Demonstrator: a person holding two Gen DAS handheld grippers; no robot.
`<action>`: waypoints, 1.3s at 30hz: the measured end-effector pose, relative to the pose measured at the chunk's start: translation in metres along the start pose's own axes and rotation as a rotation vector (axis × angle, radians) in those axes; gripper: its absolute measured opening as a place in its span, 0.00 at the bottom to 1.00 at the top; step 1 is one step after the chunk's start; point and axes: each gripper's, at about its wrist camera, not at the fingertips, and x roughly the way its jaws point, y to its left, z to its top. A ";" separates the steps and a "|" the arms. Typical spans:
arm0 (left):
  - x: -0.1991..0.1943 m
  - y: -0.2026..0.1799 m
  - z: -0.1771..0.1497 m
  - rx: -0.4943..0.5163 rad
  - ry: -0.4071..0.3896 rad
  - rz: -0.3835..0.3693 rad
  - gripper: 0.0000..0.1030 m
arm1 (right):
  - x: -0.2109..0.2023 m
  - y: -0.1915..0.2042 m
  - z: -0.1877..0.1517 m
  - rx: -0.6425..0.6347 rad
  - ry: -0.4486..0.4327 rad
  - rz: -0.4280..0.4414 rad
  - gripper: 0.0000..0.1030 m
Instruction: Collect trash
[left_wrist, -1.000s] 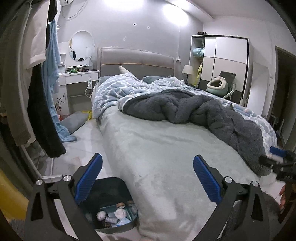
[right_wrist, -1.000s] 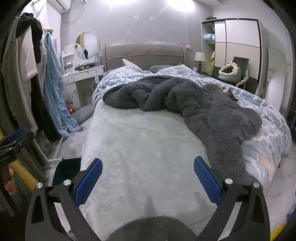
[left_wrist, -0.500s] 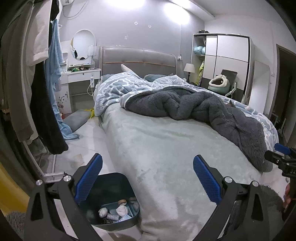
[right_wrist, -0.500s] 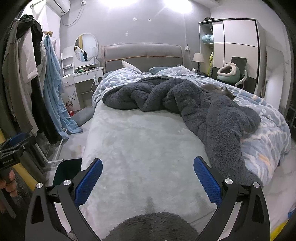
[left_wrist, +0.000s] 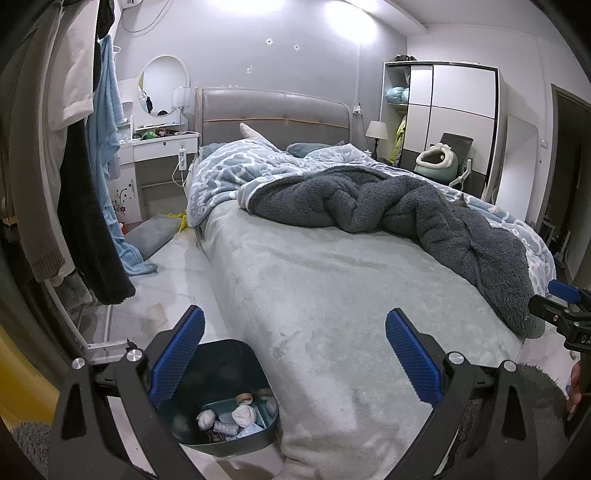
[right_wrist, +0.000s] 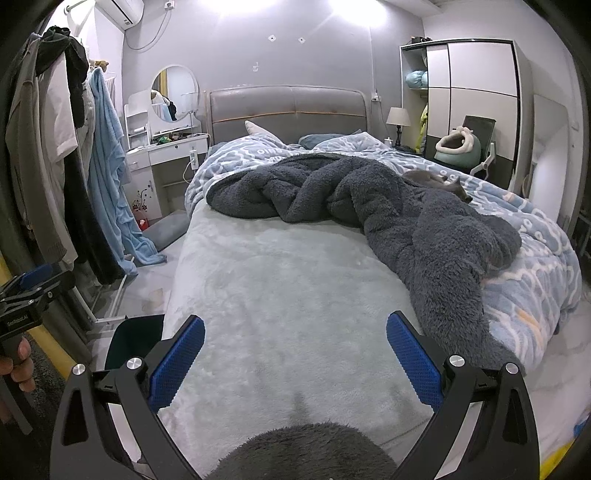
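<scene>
Trash bin (left_wrist: 236, 369), dark teal, on the floor at the near left corner of the bed (left_wrist: 332, 288), touching its hanging cover; contents: crumpled white tissues (left_wrist: 243, 414), scraps and small packets. Left gripper (left_wrist: 295, 354): jaws wide apart, empty, left blue pad (left_wrist: 177, 354) above the bin's rim. Right gripper (right_wrist: 295, 356): jaws wide apart, empty, over the grey-green bed cover. Dark grey fleece blanket (right_wrist: 406, 214) bunched across the bed on a blue patterned duvet (right_wrist: 524, 258). Clothes rack (right_wrist: 66, 166) at left; white vanity (right_wrist: 166, 151) with round mirror beside the headboard; wardrobe (right_wrist: 476, 99) at right.
</scene>
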 end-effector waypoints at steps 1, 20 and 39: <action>0.000 0.001 0.000 0.001 0.000 0.000 0.97 | 0.000 0.000 0.000 0.000 0.000 0.000 0.97; 0.003 0.001 -0.003 -0.001 0.014 0.000 0.97 | 0.000 -0.001 0.001 -0.002 -0.001 0.000 0.97; 0.003 0.002 -0.002 -0.001 0.016 -0.001 0.97 | 0.001 -0.001 0.002 -0.005 -0.001 0.000 0.97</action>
